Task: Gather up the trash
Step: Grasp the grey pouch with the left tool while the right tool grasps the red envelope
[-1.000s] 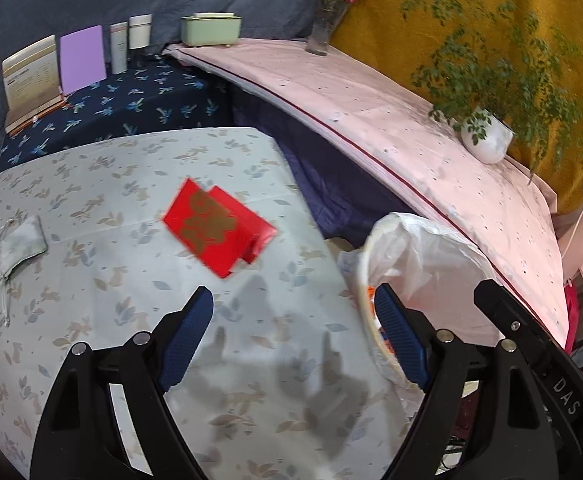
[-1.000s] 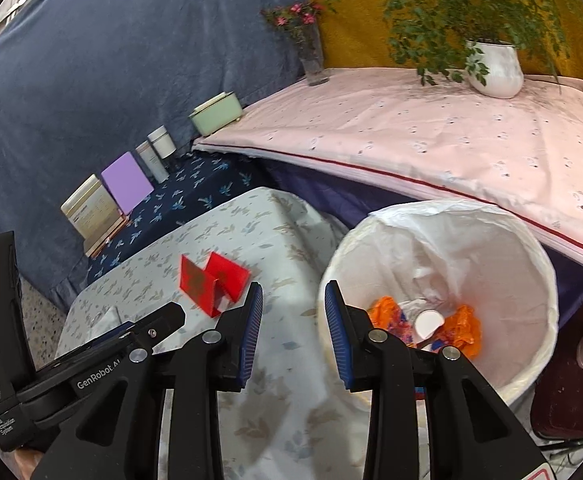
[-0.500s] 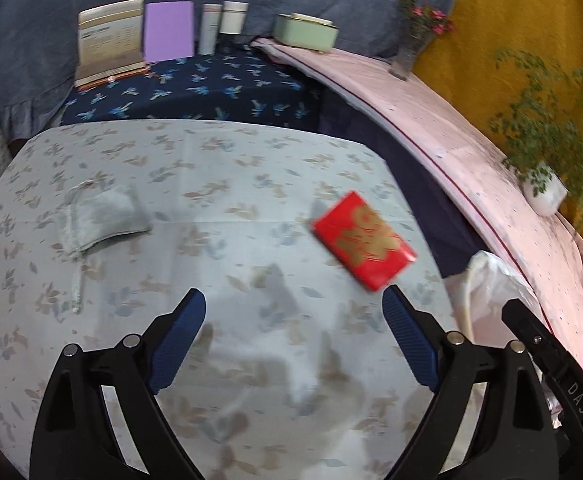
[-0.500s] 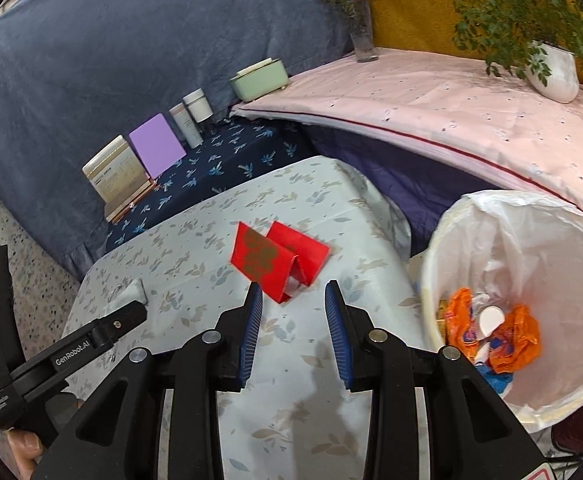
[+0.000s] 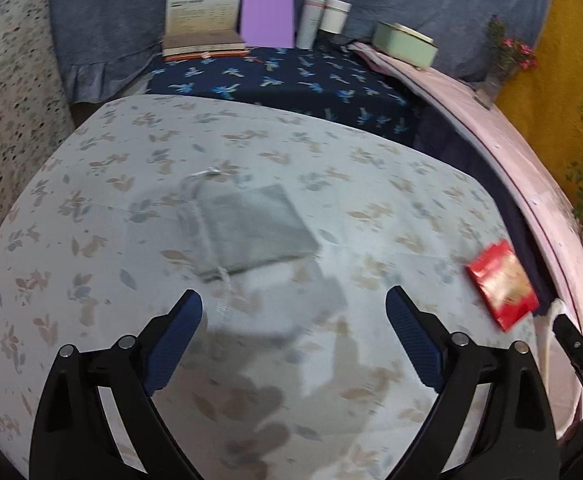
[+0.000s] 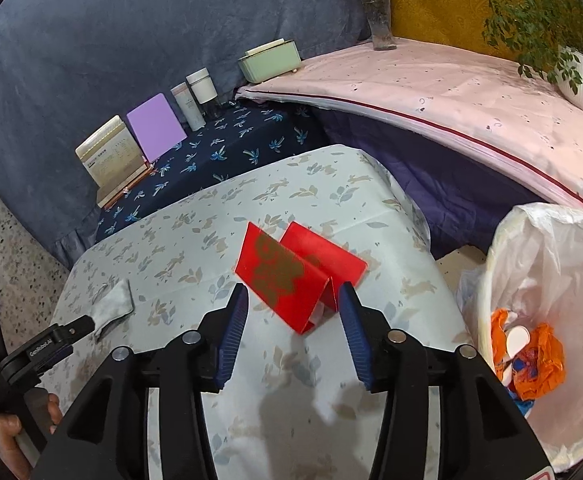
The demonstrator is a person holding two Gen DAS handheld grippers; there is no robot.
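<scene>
A grey drawstring pouch [image 5: 247, 228] lies on the leaf-print tablecloth [image 5: 91, 240], just ahead of my open, empty left gripper [image 5: 293, 312]. The pouch also shows at the left in the right wrist view [image 6: 113, 304]. A folded red envelope with gold print [image 6: 291, 276] stands like a tent on the table, right in front of my right gripper [image 6: 293, 304], whose jaws are open and empty on either side of its near edge. The envelope shows far right in the left wrist view [image 5: 503, 284]. A white-lined trash bin [image 6: 551, 320] holding orange wrappers stands beside the table at the right.
Behind the table a dark blue bench holds a book [image 5: 201, 12], a purple card [image 5: 267, 16], two tubes [image 5: 323, 20] and a green box [image 5: 405, 44]. A pink-covered ledge [image 6: 451, 92] carries a flower vase [image 6: 379, 20] and a potted plant [image 6: 579, 80].
My left gripper has swung left from the bin and envelope to the grey pouch. My right gripper has moved left from the bin to the red envelope and opened wider.
</scene>
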